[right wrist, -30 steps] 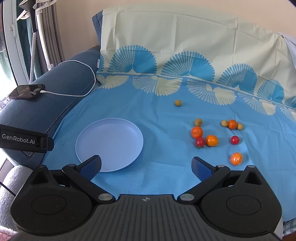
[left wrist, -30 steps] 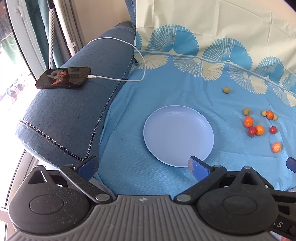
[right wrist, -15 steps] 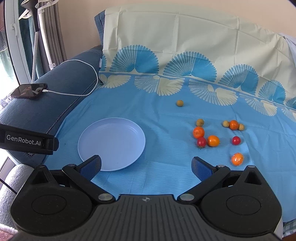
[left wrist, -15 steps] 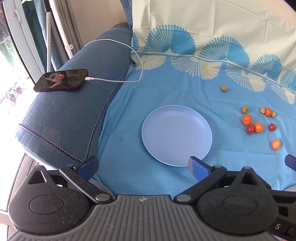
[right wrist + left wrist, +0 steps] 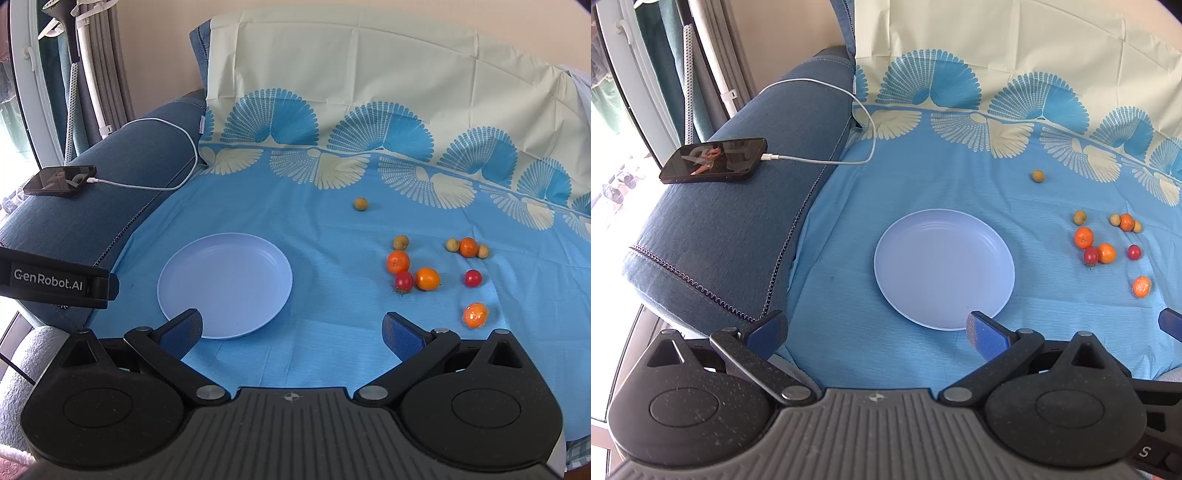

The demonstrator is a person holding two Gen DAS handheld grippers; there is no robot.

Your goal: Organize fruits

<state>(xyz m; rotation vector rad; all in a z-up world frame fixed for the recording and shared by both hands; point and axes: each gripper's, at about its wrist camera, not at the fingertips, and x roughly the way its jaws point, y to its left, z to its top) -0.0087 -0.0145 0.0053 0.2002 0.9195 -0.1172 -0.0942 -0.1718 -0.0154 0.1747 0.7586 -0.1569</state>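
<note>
we see a blue sofa (image 5: pixel 713 229) draped with a blue-and-cream patterned cloth (image 5: pixel 332 206), both grippers held low at its near edge. our left gripper (image 5: pixel 875 332) has its fingers spread wide apart on nothing, and so does our right gripper (image 5: pixel 291 330). a pale blue plate (image 5: pixel 225 284) lies bare on the cloth, left of centre. a dark phone (image 5: pixel 714 160) rests on the sofa arm, plugged into a white cable (image 5: pixel 849 110). well to the plate's right the fruits (image 5: pixel 428 278) lie scattered: oranges, small red ones and brownish ones, with one brownish fruit (image 5: pixel 361 204) apart, farther back.
</note>
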